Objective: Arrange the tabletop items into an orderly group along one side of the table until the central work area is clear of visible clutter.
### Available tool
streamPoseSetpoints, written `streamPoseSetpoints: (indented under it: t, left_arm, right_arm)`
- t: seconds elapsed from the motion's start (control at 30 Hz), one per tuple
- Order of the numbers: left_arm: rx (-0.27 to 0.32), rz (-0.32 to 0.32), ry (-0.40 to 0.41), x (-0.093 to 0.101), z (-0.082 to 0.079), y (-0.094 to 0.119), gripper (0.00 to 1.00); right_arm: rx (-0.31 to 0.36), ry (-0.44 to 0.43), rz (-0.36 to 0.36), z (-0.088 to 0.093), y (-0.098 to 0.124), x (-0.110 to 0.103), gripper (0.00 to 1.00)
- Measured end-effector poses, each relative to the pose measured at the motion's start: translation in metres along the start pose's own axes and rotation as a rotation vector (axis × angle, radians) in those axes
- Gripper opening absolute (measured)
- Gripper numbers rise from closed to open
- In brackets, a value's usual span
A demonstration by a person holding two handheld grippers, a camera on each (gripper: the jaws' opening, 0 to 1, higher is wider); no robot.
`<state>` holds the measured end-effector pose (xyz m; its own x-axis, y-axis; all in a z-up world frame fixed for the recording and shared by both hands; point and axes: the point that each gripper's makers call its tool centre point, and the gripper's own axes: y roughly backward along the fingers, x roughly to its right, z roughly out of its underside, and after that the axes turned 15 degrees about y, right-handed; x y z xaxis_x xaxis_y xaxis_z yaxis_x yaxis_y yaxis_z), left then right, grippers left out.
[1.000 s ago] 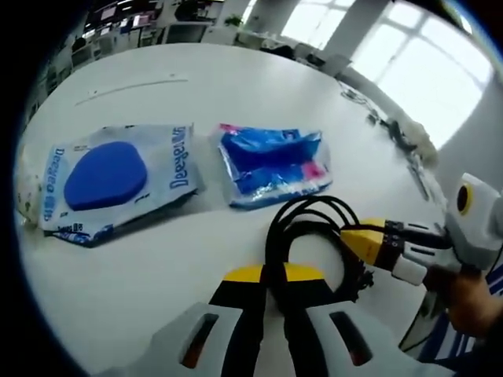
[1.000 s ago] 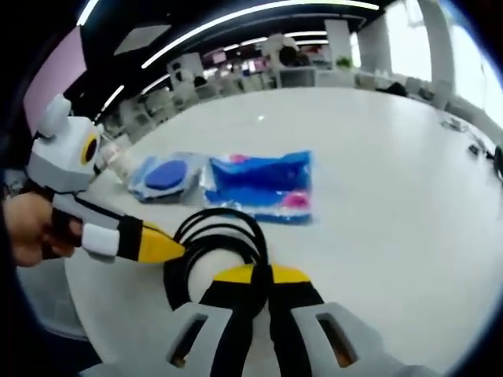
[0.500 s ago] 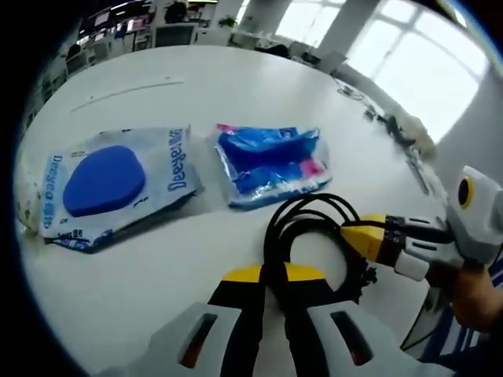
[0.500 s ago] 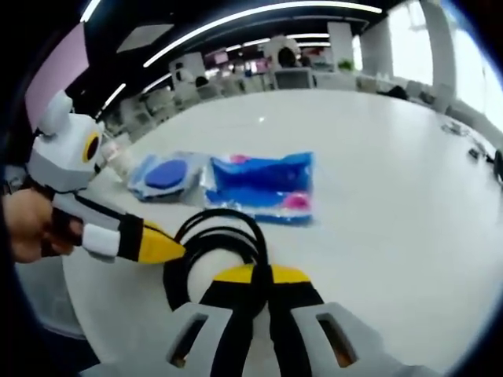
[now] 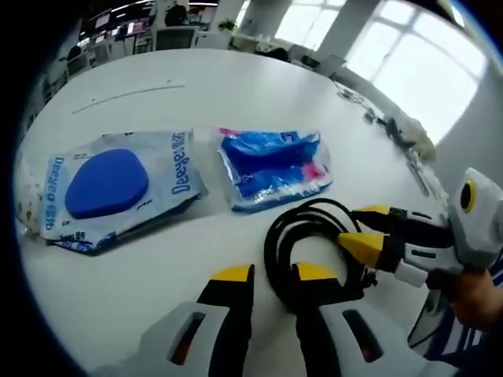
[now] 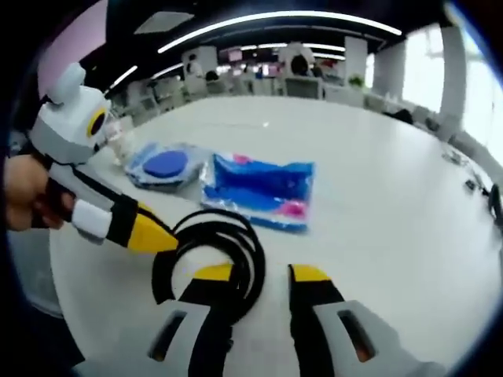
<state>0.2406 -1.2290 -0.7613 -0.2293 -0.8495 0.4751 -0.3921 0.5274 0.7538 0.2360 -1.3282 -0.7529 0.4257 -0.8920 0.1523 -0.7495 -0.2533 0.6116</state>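
A coiled black rubber cable [image 5: 310,239] lies on the round white table [image 5: 236,86], near its edge, just in front of 2 flat plastic packets set side by side: a crinkled blue packet with pink patches [image 5: 273,166] and, beside it, a clear-and-white packet showing a blue oval sponge [image 5: 118,187].

In the left gripper view, the left gripper [image 5: 275,275] stands with its yellow-tipped black jaws apart, the cable's loop lying in the gap between them and gripped by neither. The right gripper [image 5: 369,225] reaches in from the right, its 2 yellow tips parted beside the coil.

In the right gripper view, the right gripper [image 6: 263,273] likewise stands parted, the cable [image 6: 211,253] curving over its left jaw. The left gripper [image 6: 153,233], held in a hand [image 6: 27,196], points at the coil's rim.
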Motion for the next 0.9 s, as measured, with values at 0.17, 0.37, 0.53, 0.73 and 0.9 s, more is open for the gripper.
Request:
streamPoseSetpoints:
  t: [0.17, 0.37, 0.53, 0.73, 0.9]
  left_arm:
    - [0.029, 0.008, -0.013, -0.003, -0.005, 0.005, 0.37]
    - [0.071, 0.001, -0.046, -0.005, -0.011, 0.007, 0.63]
    - [0.113, -0.007, -0.084, -0.011, -0.017, 0.017, 0.78]
    - [0.132, -0.027, -0.072, -0.020, -0.017, 0.025, 0.85]
    - [0.137, -0.052, -0.096, -0.025, -0.016, 0.033, 0.89]
  right_arm:
    - [0.023, 0.006, -0.018, -0.004, 0.000, -0.005, 0.49]
    - [0.065, 0.039, 0.029, -0.010, -0.001, -0.002, 0.72]
    - [0.071, -0.021, 0.029, -0.010, 0.002, 0.006, 0.82]
    - [0.084, -0.040, 0.027, -0.010, 0.005, 0.006, 0.85]
    - [0.078, -0.067, 0.005, -0.012, 0.005, -0.003, 0.96]
